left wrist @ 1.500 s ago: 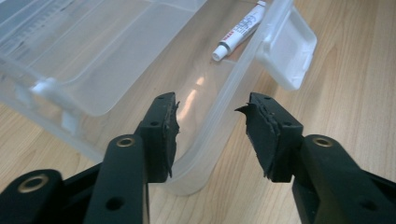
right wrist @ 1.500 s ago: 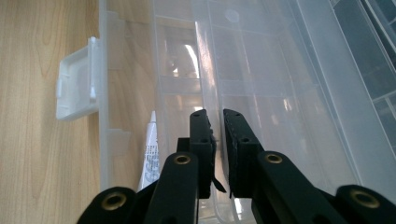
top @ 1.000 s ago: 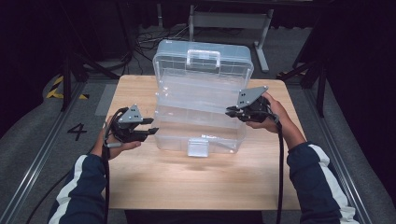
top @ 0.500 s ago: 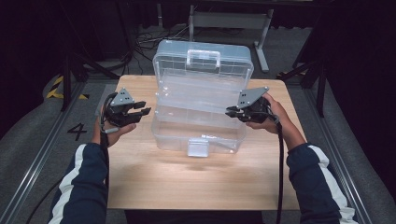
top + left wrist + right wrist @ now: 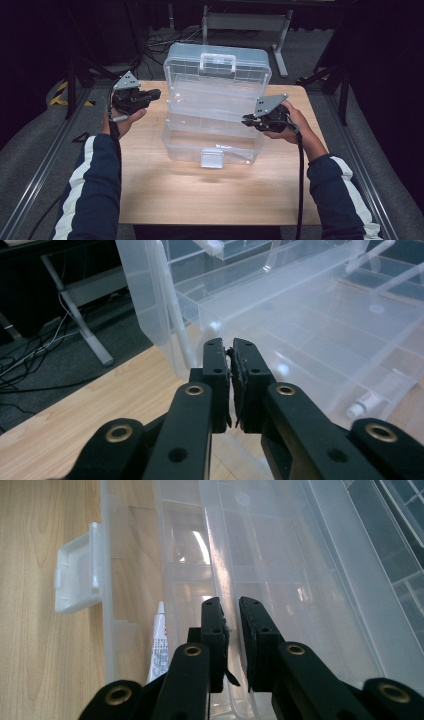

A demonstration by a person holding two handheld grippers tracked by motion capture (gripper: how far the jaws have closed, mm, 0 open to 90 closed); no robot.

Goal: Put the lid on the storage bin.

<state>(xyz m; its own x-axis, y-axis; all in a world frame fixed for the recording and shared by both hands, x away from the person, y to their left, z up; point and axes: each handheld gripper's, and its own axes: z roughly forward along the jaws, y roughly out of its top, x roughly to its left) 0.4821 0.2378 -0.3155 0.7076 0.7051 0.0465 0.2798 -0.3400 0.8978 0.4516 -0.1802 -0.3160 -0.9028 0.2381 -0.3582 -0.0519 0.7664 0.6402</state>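
Observation:
A clear plastic toolbox (image 5: 186, 146) stands open on the wooden table (image 5: 210, 195), its lid (image 5: 217, 62) upright at the back. A clear inner tray (image 5: 210, 102) sits raised above the base. My right gripper (image 5: 246, 120) is shut on the tray's right rim, and the thin clear wall runs between the jaws of the right gripper (image 5: 231, 602). My left gripper (image 5: 156, 93) hovers off the box's back left corner, shut on nothing. In the left gripper view the left gripper (image 5: 230, 342) points at the tray's end. A small white tube (image 5: 159, 640) lies in the base.
The box's front latch (image 5: 212, 158) faces the person. Bare wood lies in front of the box and on both sides. A metal stand (image 5: 245, 20) and cables (image 5: 155, 40) sit on the floor beyond the table's far edge.
My left gripper has lifted away from the box's left side and moved toward the back left. The right gripper has stayed on the tray's right rim.

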